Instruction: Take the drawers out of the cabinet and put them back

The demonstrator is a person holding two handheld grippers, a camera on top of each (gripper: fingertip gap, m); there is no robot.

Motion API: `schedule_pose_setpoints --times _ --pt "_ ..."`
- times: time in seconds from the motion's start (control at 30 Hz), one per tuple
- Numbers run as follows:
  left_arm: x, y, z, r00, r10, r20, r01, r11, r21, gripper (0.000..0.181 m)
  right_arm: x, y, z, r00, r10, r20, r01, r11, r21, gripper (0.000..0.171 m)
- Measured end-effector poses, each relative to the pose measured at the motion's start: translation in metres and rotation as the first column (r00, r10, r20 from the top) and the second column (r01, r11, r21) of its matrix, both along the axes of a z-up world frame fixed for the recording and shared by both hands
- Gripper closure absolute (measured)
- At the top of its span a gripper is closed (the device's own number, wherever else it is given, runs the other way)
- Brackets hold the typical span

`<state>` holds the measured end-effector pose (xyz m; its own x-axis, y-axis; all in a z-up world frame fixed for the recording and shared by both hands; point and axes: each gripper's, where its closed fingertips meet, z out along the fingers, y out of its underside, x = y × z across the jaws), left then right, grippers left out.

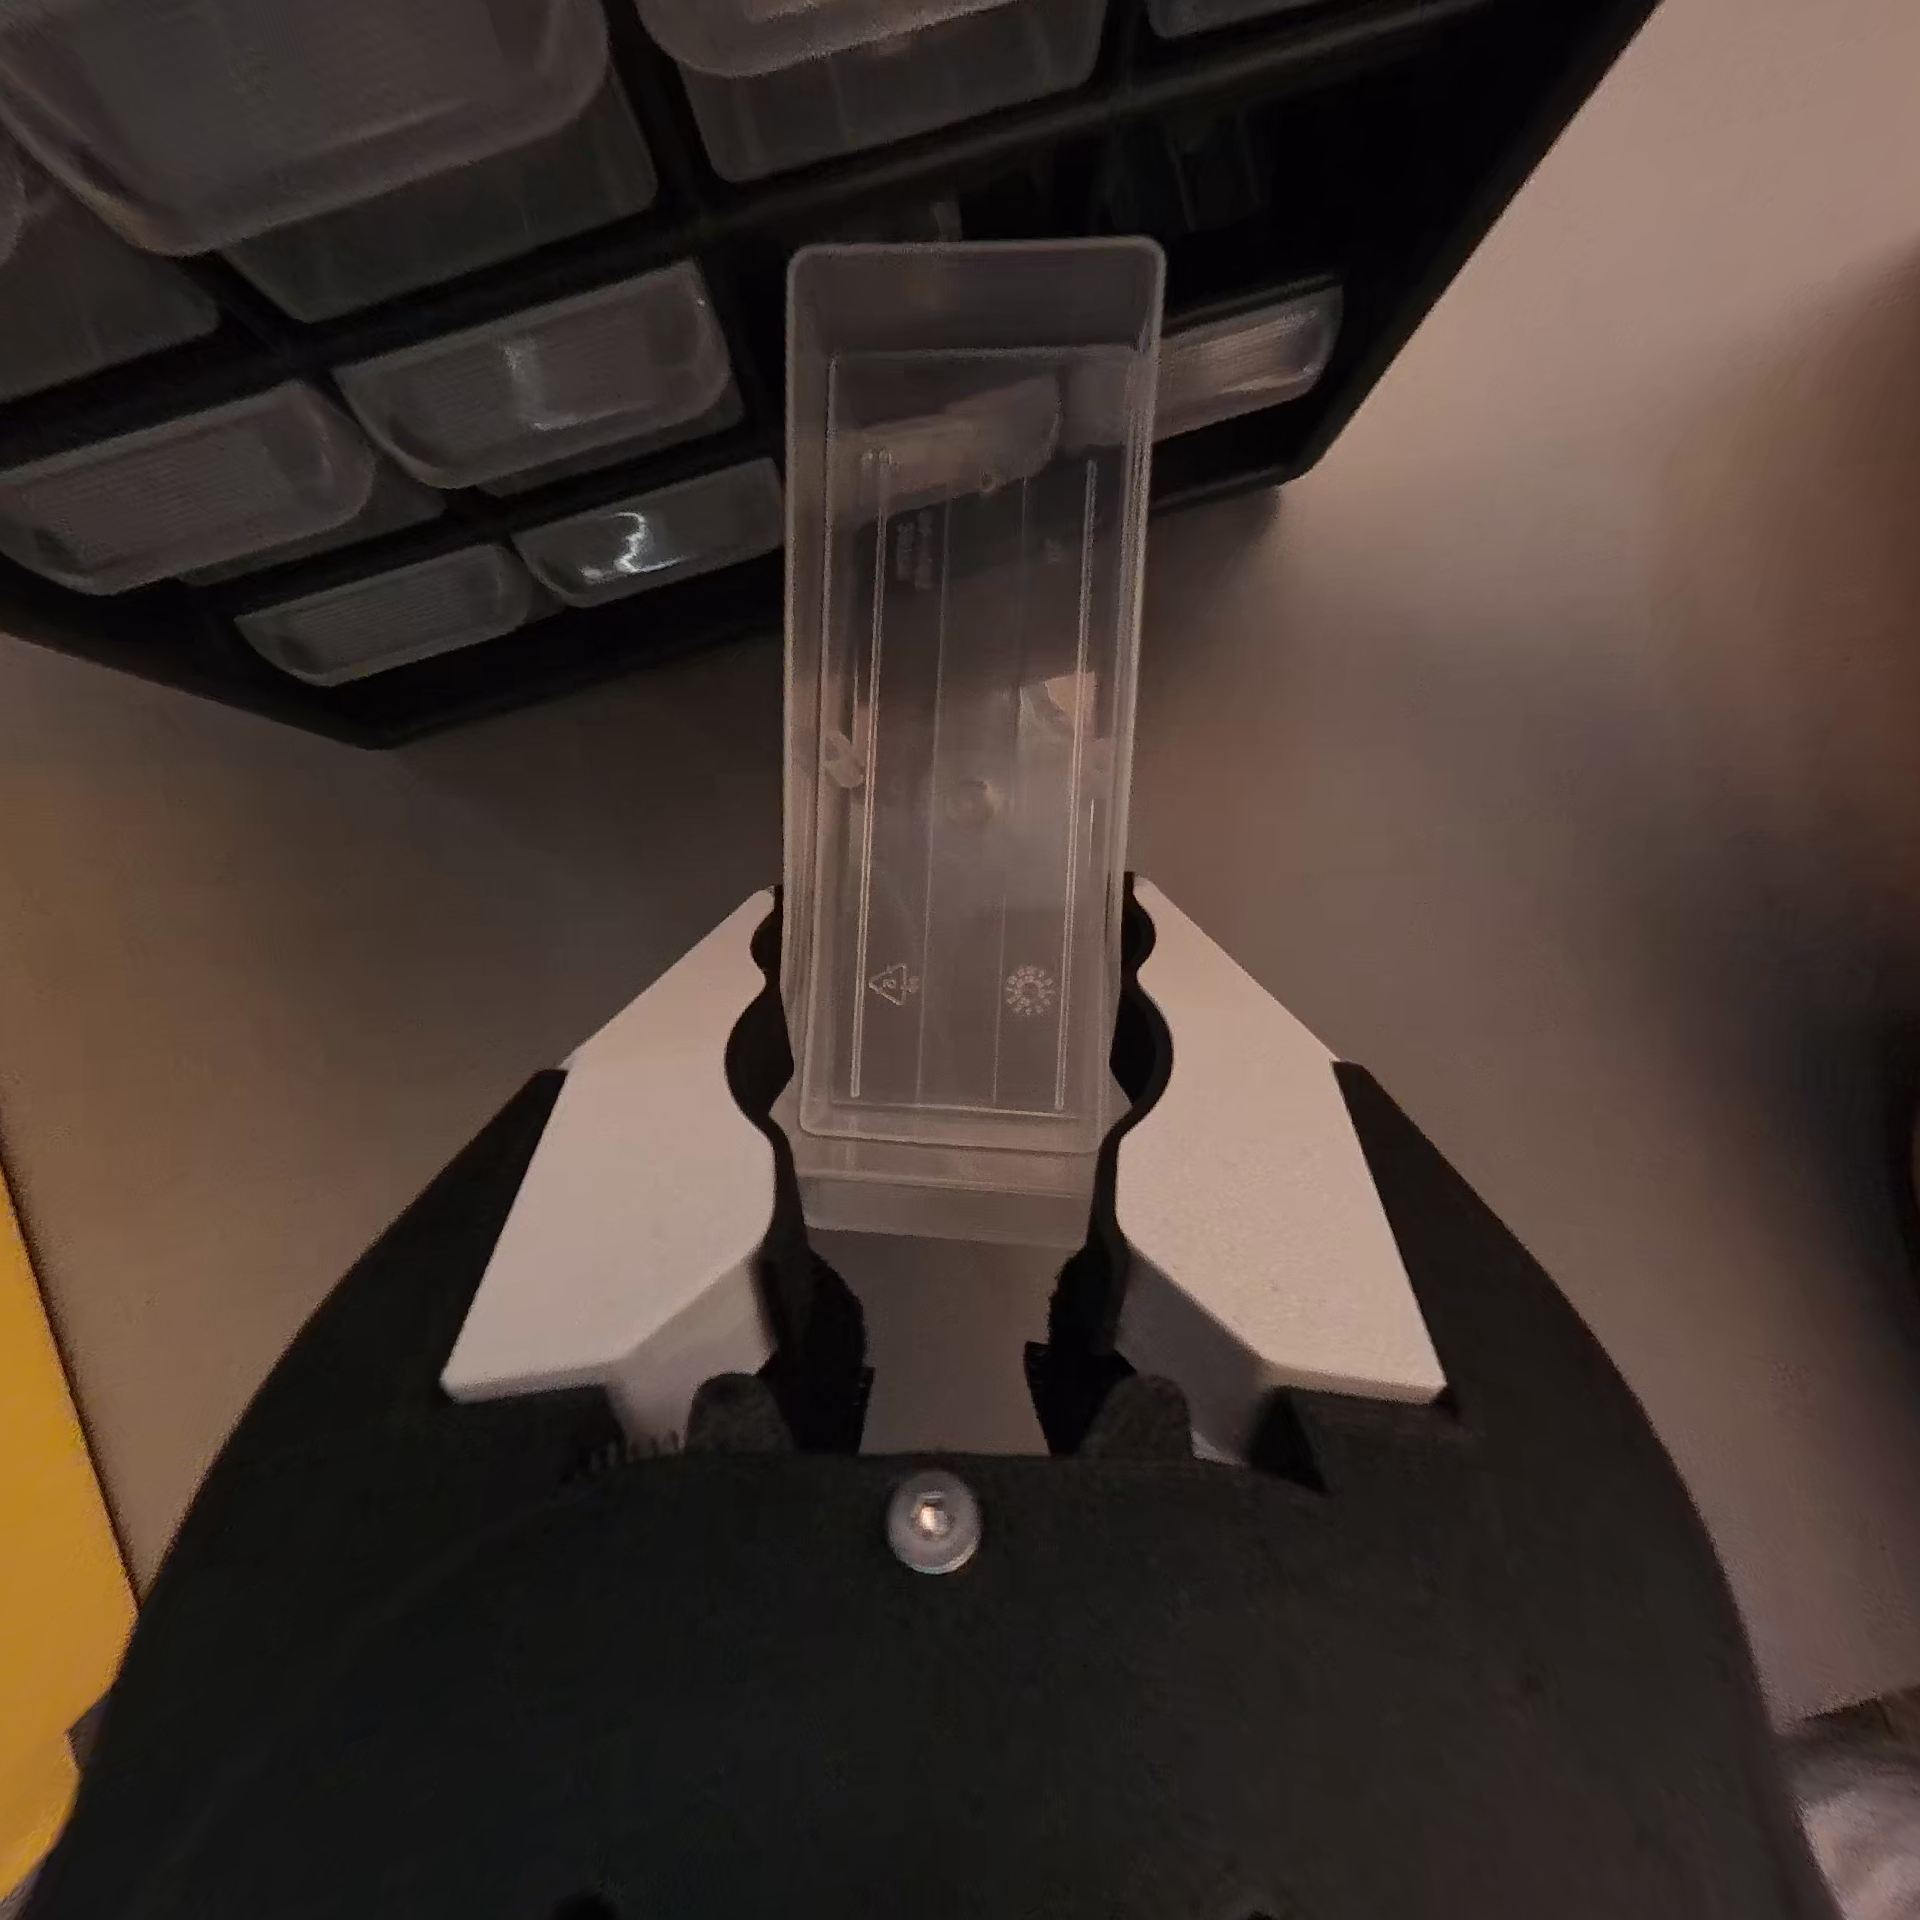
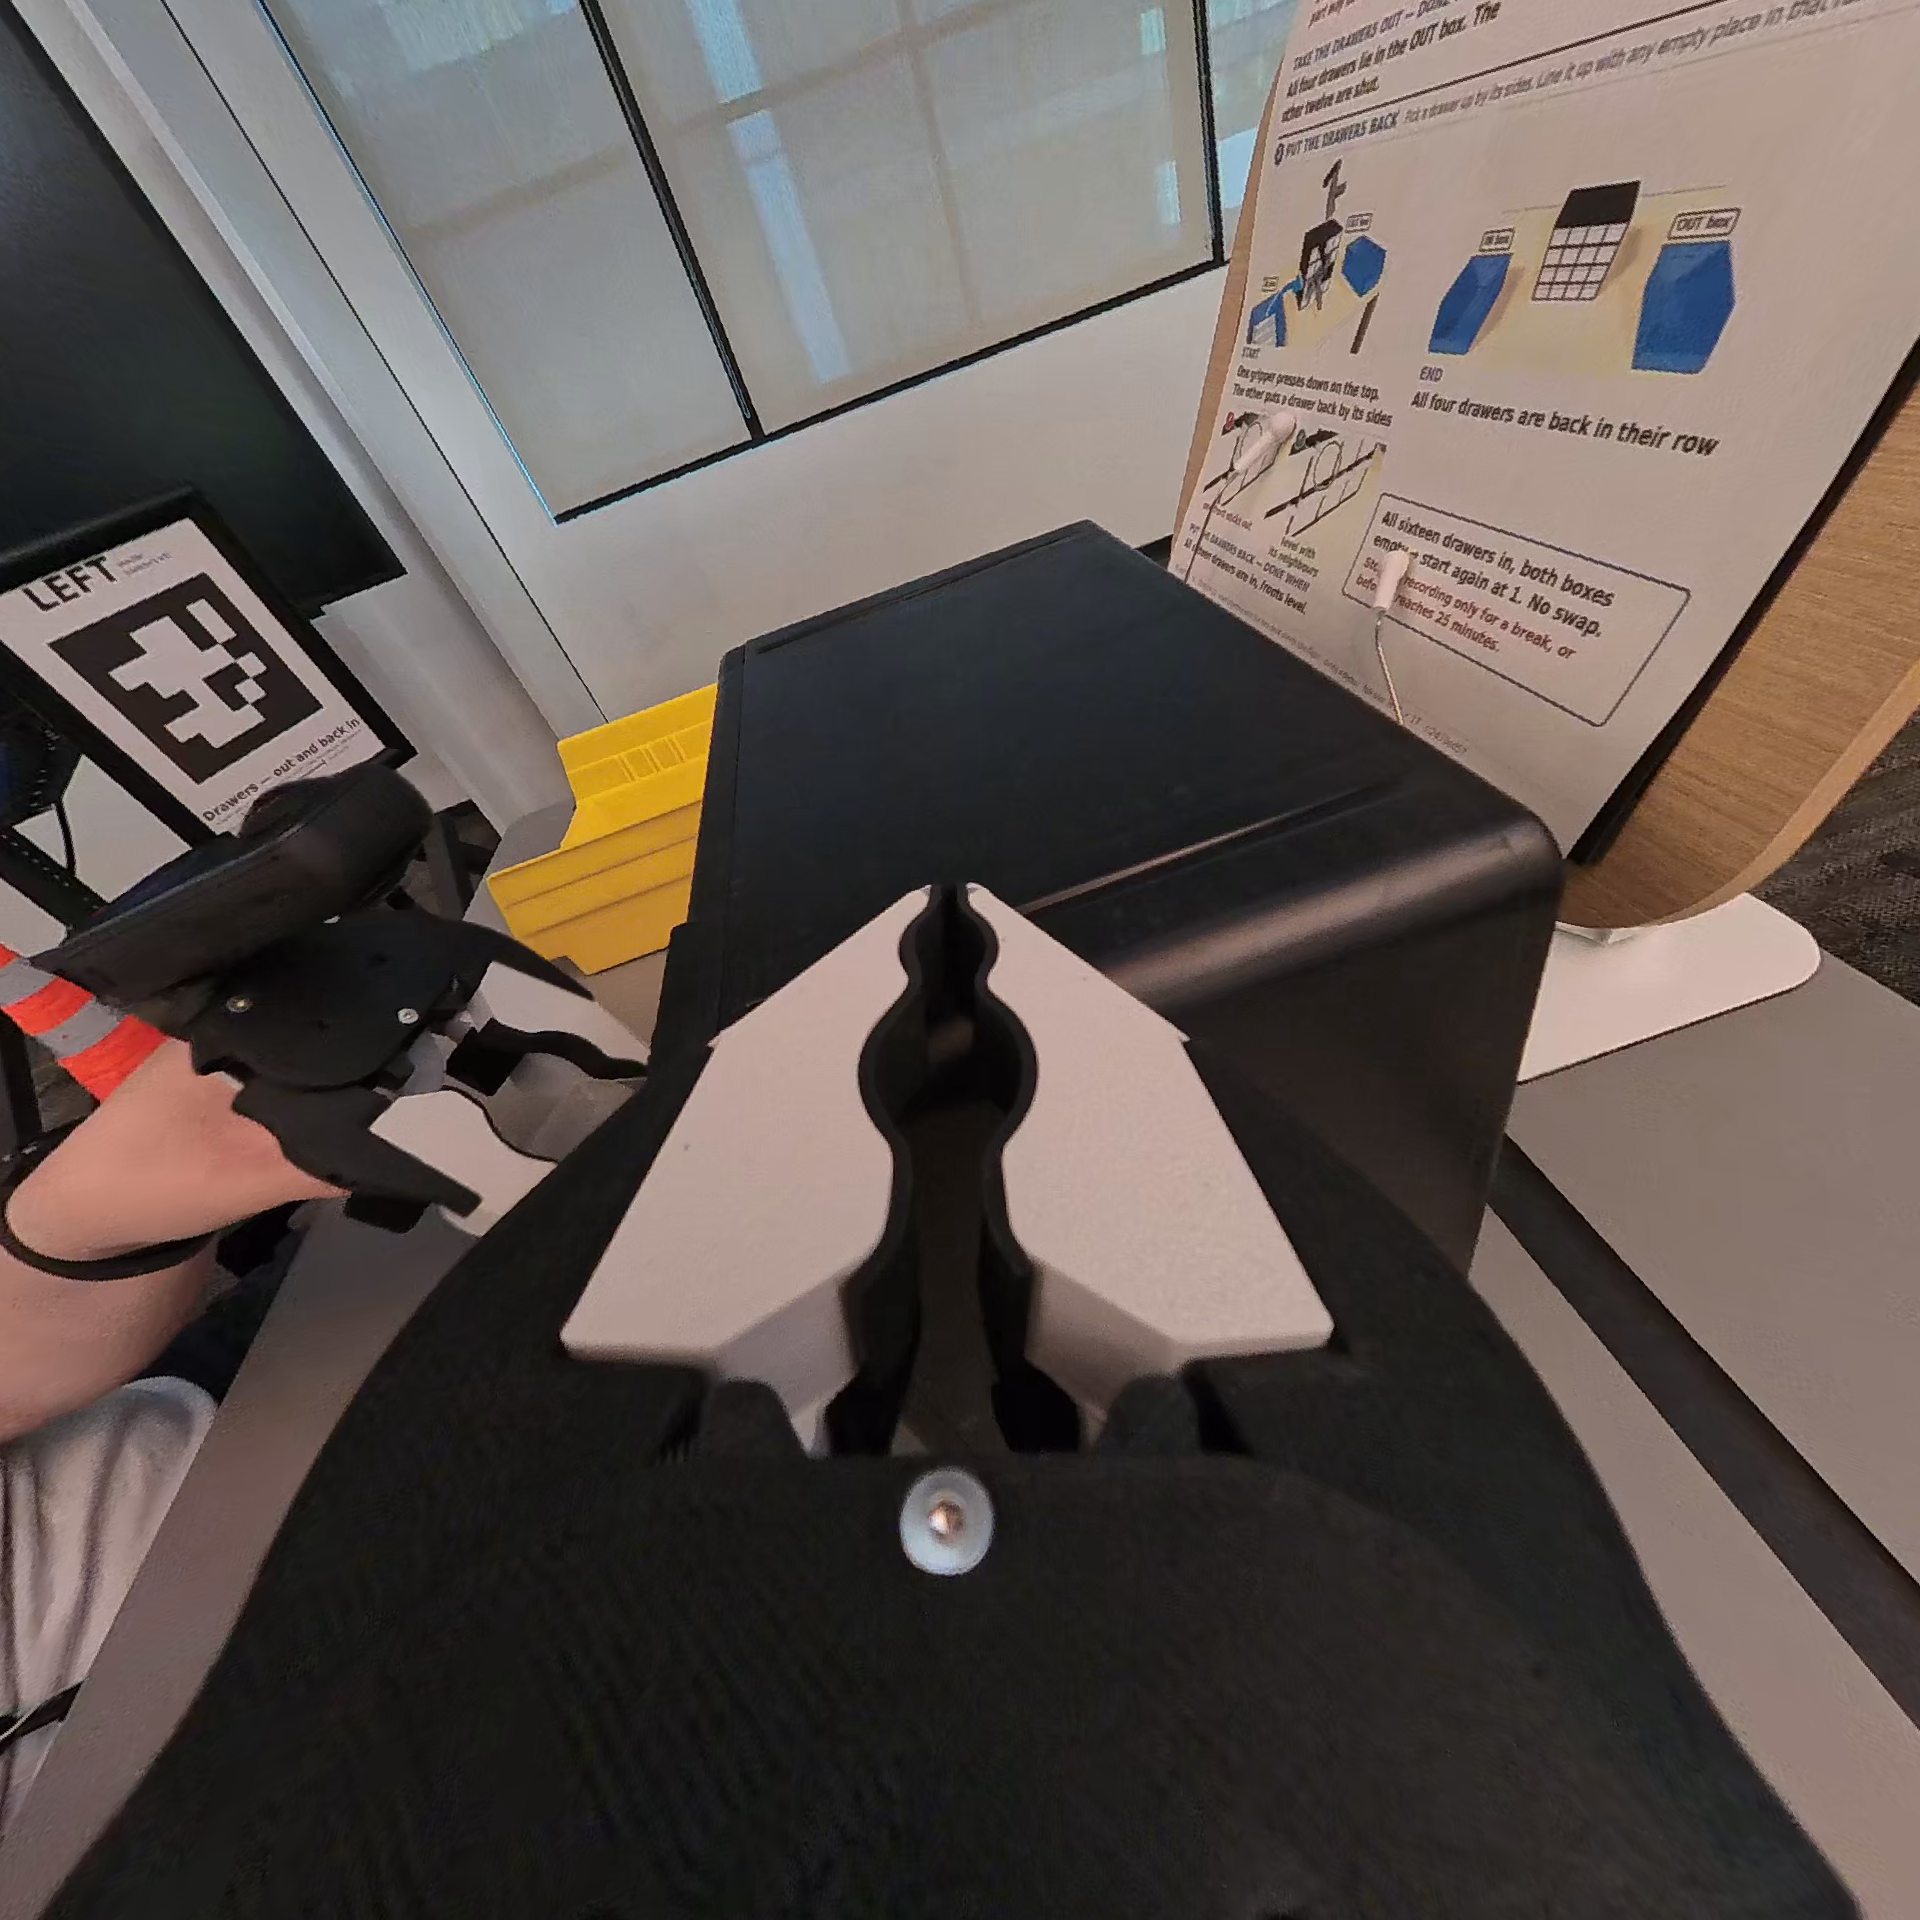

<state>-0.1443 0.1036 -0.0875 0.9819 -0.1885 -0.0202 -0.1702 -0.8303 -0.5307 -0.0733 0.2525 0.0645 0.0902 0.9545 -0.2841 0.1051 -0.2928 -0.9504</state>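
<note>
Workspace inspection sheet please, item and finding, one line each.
Surface: grey table, bare around the cabinet.
Job's things: black cabinet with clear drawers shut in its front; one clear drawer out, empty, its far end at an open slot.
Clutter: yellow bin left of the cabinet.
Grippers: left tool shut on the drawer's sides; right tool shut, empty, over the cabinet top.
Cables: white cord against the instruction board.
Surroundings: window, marker sign, a person's forearm.

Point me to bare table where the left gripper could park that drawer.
Bare table runs right of the cabinet and in front of it, under the drawer. Left is tighter: a yellow bin sits against the cabinet's side.
</note>
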Motion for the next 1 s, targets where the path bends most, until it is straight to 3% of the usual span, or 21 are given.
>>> schedule_pose_setpoints --times 0.4,1.0 --pt "0.0003 0.0014 -0.0011 0.998 0.050 0.025 -0.049 0.999 -0.005 0.121 0.0005 -0.0006 0.0007 0.999 0.020 -0.027 -0.021 1.000 -0.016 0.171" --pt "0.0000 0.0036 0.0077 0.992 0.098 -0.078 -0.101 0.994 -0.037 0.121 0.0027 -0.0024 0.0024 0.995 0.059 -0.079 -0.063 0.997 -0.044 0.171"
